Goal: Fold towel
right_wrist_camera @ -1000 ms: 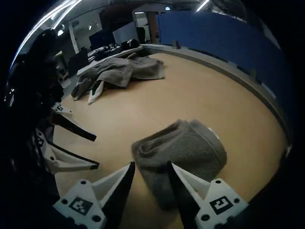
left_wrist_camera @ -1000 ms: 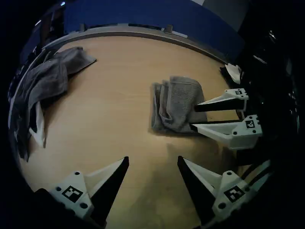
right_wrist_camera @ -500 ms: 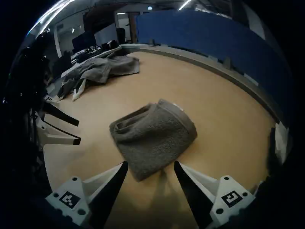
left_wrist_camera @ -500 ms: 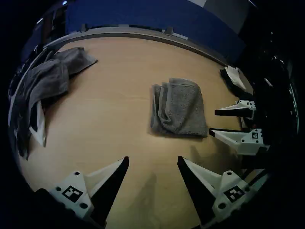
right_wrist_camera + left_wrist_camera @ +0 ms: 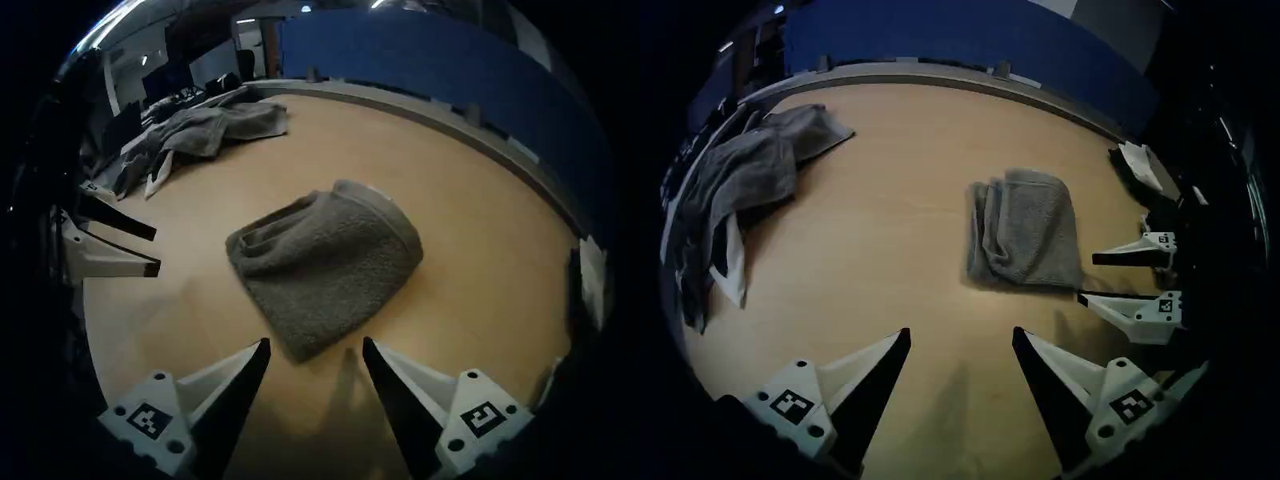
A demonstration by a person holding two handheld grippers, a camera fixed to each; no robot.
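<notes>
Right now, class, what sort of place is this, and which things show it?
Probably an open-plan office: a wooden desk backed by a blue partition screen, with what look like monitors beyond it. A folded towel lies on the desk.

I see a light wooden table [image 5: 880,240] under dim light, edged on its far side by a grey rail [image 5: 904,70] and a blue partition [image 5: 960,36]; in the right gripper view a dark office lies beyond, with ceiling lights [image 5: 245,21] on
</notes>
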